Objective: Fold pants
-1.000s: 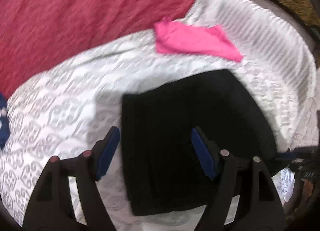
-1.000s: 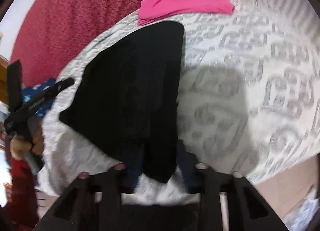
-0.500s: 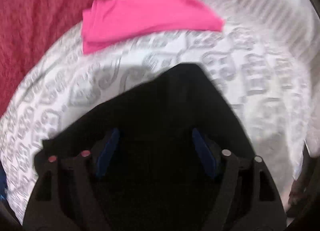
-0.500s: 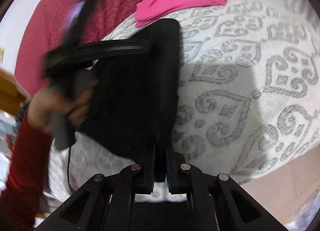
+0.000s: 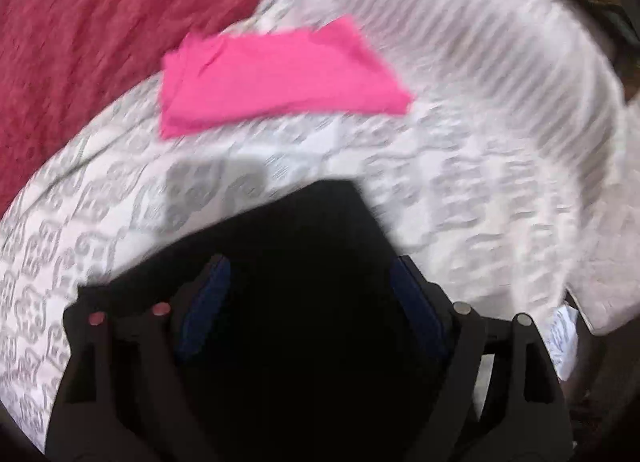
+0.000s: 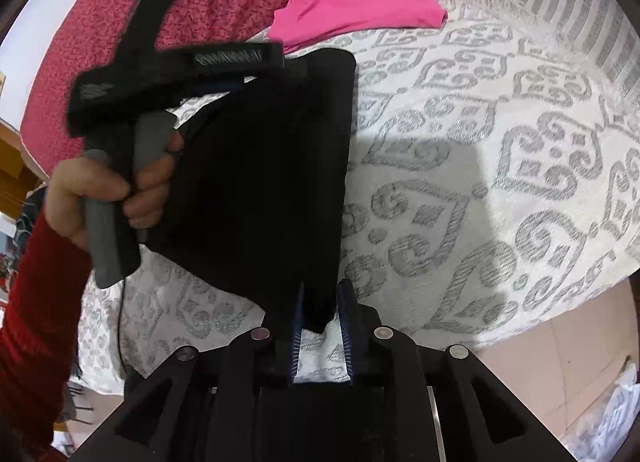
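Pants first: folded black fabric pants (image 6: 260, 190) lie flat on the white bedspread with grey scroll pattern (image 6: 500, 166), a neat dark rectangle near the bed's edge. Right gripper (image 6: 321, 298) sits at the near corner, blue-lined jaws drawn close together with that corner of the pants pinched between them. Over on the far side, the left gripper (image 5: 308, 286) hangs above the pants with jaws spread wide, blue pads apart and nothing between them that they press on; black cloth fills the view under and between its fingers. From the right wrist view, the person's left hand (image 6: 108, 198), red sleeve behind it, wraps the grey handle. Beyond the pants, close to their far edge, a folded bright pink garment (image 5: 276, 78) rests on the bedspread, beside a crimson textured blanket (image 5: 100, 22). The left view is blurred.
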`<state>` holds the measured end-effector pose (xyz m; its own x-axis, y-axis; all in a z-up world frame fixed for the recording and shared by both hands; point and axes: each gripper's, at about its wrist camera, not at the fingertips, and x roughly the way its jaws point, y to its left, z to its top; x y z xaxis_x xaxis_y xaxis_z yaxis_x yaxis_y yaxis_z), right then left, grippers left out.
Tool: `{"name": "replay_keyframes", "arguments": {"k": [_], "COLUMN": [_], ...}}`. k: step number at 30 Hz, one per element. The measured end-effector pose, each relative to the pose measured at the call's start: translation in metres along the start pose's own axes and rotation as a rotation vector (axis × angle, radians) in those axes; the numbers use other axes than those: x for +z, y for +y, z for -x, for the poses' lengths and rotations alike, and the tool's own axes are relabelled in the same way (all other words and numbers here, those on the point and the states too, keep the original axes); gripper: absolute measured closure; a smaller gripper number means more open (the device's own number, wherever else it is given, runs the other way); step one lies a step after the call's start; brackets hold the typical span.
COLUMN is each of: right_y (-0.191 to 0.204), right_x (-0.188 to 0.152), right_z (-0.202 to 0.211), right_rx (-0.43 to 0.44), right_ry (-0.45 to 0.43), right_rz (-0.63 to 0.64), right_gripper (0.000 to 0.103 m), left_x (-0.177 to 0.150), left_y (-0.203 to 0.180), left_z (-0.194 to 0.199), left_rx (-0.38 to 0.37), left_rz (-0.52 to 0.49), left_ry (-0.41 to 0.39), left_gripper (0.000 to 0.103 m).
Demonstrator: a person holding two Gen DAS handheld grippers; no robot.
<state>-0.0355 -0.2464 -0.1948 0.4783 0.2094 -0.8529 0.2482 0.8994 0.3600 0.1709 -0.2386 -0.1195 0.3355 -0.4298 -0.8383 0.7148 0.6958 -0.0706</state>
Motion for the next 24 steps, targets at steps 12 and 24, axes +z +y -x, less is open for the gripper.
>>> {"name": "replay_keyframes", "arguments": {"k": [12, 24], "right_y": [-0.003, -0.02], "right_x": [0.008, 0.012], "right_z": [-0.011, 0.023], "right_rx": [-0.001, -0.004], "right_ry": [0.011, -0.056], "right_rz": [-0.015, 0.021], "right_gripper": [0.078, 0.074], "left_x": [0.01, -0.017], "left_y": [-0.032, 0.013], "left_z": [-0.082, 0.013], "left_rx": [0.18, 0.213], "left_rz": [-0.112, -0.067], "left_ry": [0.128, -0.077], "left_gripper": [0.018, 0.021]}}
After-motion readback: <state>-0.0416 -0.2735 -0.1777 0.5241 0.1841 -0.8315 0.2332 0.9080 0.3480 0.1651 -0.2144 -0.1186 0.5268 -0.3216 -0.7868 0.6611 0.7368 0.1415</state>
